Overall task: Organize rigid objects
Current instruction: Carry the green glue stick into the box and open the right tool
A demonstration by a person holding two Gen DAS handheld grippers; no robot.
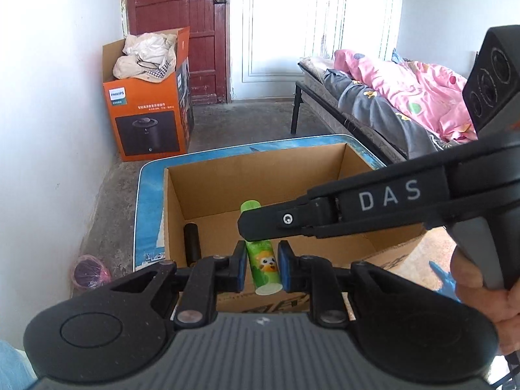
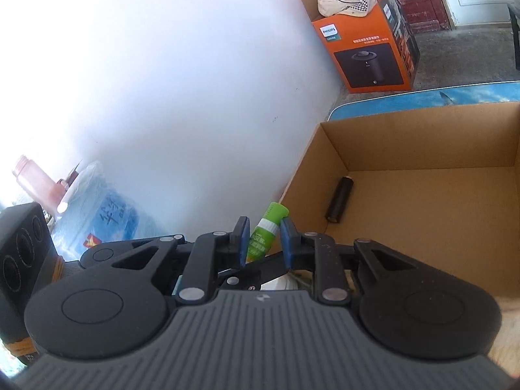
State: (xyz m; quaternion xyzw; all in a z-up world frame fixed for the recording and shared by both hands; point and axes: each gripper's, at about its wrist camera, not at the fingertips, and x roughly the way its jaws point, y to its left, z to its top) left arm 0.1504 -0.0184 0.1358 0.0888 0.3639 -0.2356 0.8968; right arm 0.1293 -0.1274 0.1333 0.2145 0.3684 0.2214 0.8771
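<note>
Where readable, "PHILIPS" carton (image 1: 146,107) lettering.

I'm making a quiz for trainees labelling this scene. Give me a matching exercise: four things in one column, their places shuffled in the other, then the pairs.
1 green bottle
2 black cylinder
3 orange box
4 pink quilt

A on the bed
B lying in the cardboard box
C in the left tool
D on the floor by the wall

Pairs: 1-C, 2-B, 3-D, 4-A
</note>
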